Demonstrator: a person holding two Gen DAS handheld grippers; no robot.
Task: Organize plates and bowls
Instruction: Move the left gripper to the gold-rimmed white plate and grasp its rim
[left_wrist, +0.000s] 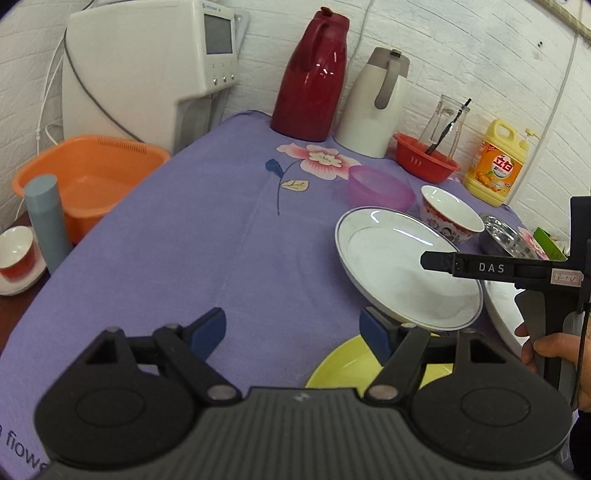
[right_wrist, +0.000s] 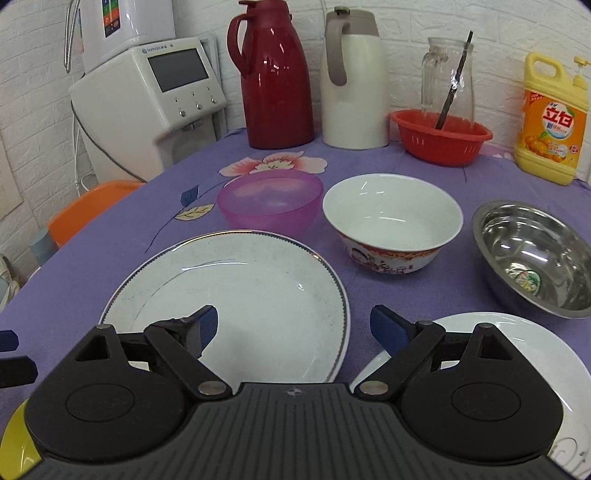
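On the desk (left_wrist: 177, 240), under a purple cloth printed with flowers, the rimmed plate (right_wrist: 240, 295) lies nearest the right tongs (right_wrist: 295, 325). It is a shallow white dish with a thin dark line round its edge, and its glaze is faintly scuffed and catches streaks of light. The right tongs stand wide apart with nothing pinched. Their left blue pad (right_wrist: 207, 325) hangs over the plate's well and the other is outside its right rim. From the left wrist view this plate looks tilted, its near edge overlapping a yellow plate (left_wrist: 343, 365); whether it rests on that plate I cannot tell. The left tongs (left_wrist: 291, 332) are also spread open and hold nothing, with their right pad just beside the rimmed plate's lower edge. A plain white plate (right_wrist: 517, 347) lies to the right of the rimmed one, partly under the right tongs. Behind the plates three bowls stand in a row. A translucent pink bowl (right_wrist: 269, 203) is on the left. In the middle is a white bowl (right_wrist: 391, 221) with a red figured band round its outside. On the right is a steel bowl (right_wrist: 535, 258) with a sticker in its bottom. At the back, by the brick-patterned wall, stand a red flask (right_wrist: 277, 81), a white flask (right_wrist: 354, 85), a red basket (right_wrist: 443, 140) and a yellow detergent bottle (right_wrist: 550, 118).
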